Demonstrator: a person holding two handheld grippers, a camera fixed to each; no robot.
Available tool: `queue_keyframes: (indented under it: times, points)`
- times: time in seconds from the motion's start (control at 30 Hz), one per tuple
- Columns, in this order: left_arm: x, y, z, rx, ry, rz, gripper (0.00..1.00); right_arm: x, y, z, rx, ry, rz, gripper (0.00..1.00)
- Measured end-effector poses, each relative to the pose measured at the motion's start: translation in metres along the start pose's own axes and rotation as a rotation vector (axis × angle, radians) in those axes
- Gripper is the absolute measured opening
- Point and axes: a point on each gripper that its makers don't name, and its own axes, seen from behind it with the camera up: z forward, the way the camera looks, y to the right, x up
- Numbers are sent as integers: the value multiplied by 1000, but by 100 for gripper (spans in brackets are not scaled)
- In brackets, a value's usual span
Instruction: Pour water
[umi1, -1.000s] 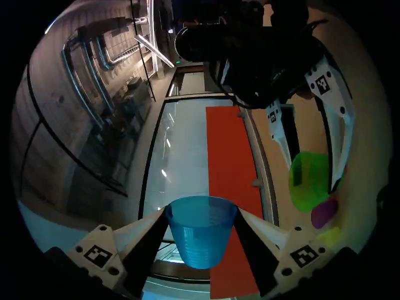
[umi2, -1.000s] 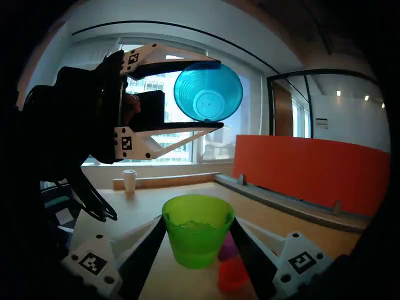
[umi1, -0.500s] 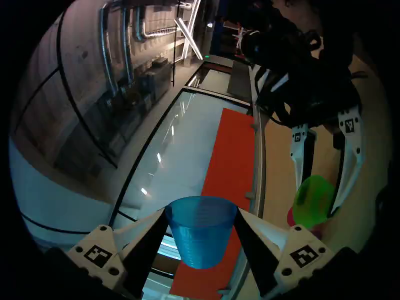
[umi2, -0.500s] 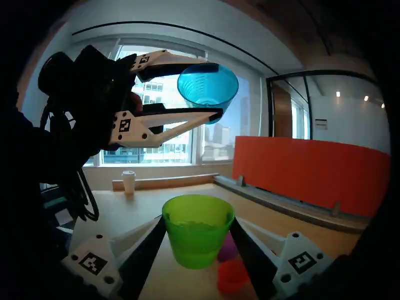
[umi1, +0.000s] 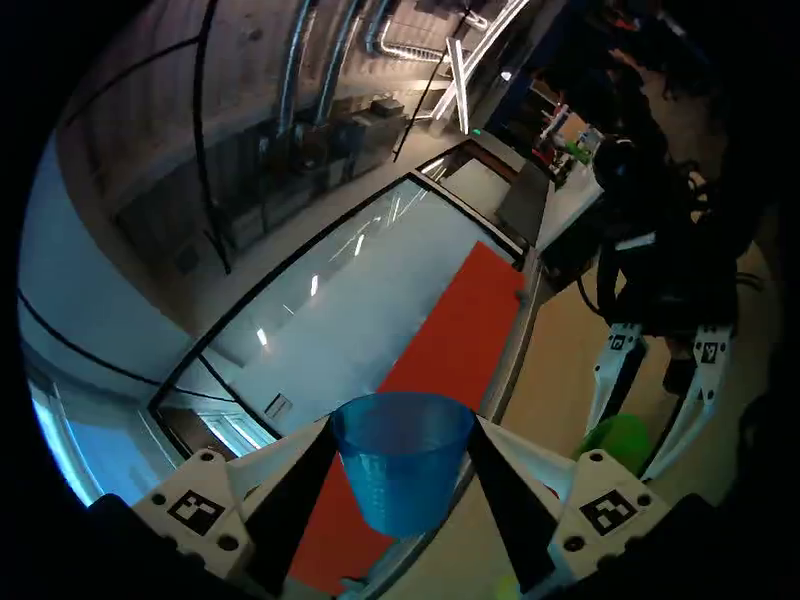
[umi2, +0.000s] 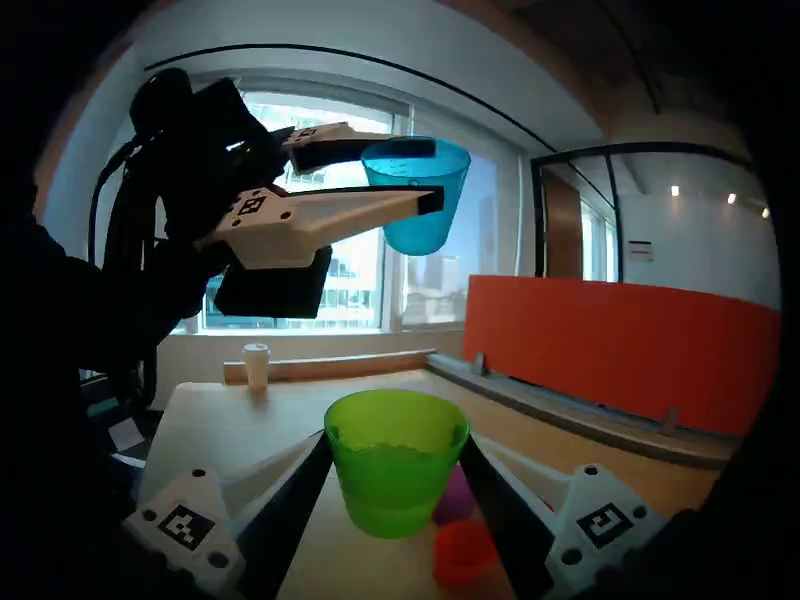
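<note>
Gripping the blue cup (umi1: 402, 470), left claw (umi1: 400, 432) hangs above green cup (umi2: 396, 470) clamped in right claw (umi2: 396, 445).

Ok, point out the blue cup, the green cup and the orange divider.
blue cup (umi1: 403, 475), left gripper view, side wall.
green cup (umi2: 395, 478), right gripper view, front wall.
orange divider (umi2: 620, 345), right gripper view, front face.

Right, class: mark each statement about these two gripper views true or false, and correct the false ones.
1. The left gripper grips a blue plastic cup. True.
2. The blue plastic cup is tipped upside down. False: in the right gripper view it is upright, mouth up.
3. The right gripper grips a green plastic cup. True.
4. The green plastic cup is held above the blue plastic cup. False: the blue plastic cup is higher.
5. A white paper cup stands near the window. True.
</note>
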Motion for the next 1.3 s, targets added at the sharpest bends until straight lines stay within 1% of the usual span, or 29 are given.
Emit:
queue_keyframes:
  times: [0.1,0.3,0.47,0.63,0.8,0.97,1.07,1.17,1.3]
  points:
    - [-2,-4,0,1,-7,-78,88,2,0,-1,-2,4,1,90]
    - [-6,-12,2,8,-15,-206,88,3,-1,-2,-2,8,2,90]
    - [-8,-16,2,4,-9,-316,88,4,-1,-3,-3,10,3,90]
    - [-12,-17,2,-7,-16,-424,88,5,-1,-4,-3,13,6,90]
    - [-14,-21,3,-16,-13,-561,88,6,-2,-4,-2,15,5,90]
    - [-13,-22,6,-43,-5,-719,88,7,-1,-4,-3,20,8,89]
    - [-16,-21,7,-54,-2,-790,87,8,0,-3,-5,23,11,90]
    - [-21,-21,8,-58,-7,-828,88,8,0,-3,-6,23,12,90]
    - [-28,-20,10,-55,-15,-842,88,8,0,-3,-6,24,13,90]
